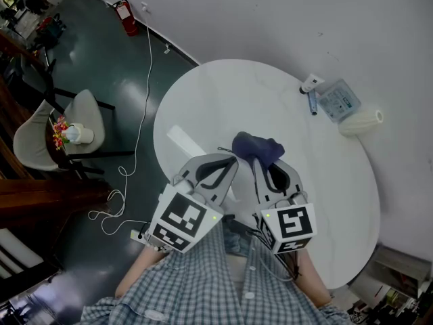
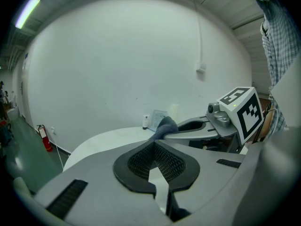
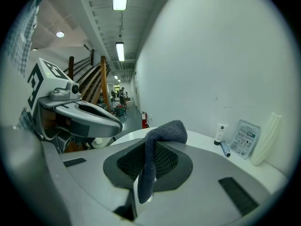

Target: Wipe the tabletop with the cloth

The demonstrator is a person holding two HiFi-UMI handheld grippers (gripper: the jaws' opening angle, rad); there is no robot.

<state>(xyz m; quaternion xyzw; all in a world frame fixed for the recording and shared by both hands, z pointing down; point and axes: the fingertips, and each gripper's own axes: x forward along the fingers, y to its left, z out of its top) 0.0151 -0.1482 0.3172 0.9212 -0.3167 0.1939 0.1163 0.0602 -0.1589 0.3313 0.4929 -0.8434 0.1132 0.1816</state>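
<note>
A person in a checked shirt holds two grippers side by side over the near part of a round white table. The right gripper has its jaws pinched on a dark blue cloth. The cloth bunches up over the jaw tips and a strip hangs down between them. Whether it touches the tabletop cannot be told. The left gripper has its jaws pressed together with nothing between them. At the table's far right edge lie a small white tube, a printed packet and a white ribbed roll.
</note>
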